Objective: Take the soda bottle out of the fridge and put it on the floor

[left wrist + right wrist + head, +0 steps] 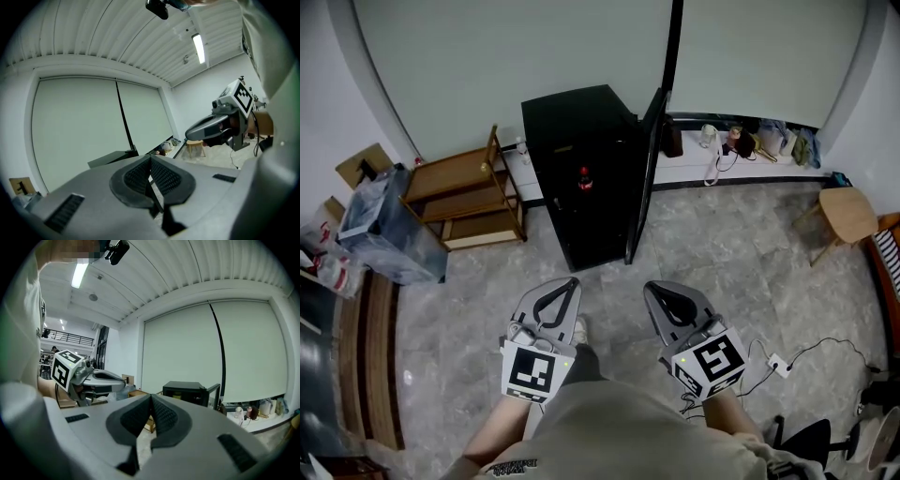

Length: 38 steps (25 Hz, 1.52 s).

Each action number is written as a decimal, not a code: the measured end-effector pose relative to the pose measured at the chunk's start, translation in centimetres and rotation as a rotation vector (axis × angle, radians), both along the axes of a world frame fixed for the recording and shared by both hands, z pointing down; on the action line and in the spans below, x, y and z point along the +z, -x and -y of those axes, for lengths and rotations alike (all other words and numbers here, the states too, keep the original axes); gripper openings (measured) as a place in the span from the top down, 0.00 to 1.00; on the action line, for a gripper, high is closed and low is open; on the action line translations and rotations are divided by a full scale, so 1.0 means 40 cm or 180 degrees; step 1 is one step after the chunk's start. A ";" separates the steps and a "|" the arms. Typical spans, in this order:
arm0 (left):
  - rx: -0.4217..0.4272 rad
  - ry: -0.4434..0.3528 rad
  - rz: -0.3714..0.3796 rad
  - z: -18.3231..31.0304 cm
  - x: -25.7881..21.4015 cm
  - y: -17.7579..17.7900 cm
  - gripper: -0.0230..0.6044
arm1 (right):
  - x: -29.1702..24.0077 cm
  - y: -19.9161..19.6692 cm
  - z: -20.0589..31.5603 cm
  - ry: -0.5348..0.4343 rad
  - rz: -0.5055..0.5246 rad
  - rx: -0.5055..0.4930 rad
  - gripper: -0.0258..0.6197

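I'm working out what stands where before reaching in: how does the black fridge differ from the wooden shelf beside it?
The fridge is black; the wooden shelf is brown. The fridge is a closed box with its door swung open; the wooden shelf is an open frame of tiers with no door. A red-topped bottle shows inside the fridge. Both stand on the floor, side by side along the back wall.
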<state>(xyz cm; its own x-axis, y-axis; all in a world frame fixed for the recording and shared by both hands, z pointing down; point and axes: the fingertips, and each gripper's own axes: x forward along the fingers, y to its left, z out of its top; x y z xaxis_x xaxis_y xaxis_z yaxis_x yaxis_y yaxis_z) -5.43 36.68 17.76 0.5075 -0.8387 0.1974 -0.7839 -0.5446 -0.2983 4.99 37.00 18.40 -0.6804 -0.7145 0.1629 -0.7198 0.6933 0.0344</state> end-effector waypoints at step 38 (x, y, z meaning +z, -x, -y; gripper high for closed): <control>0.0328 0.0433 -0.0279 0.887 0.116 0.440 0.95 | 0.168 0.430 0.889 0.0643 -0.0498 0.0391 0.96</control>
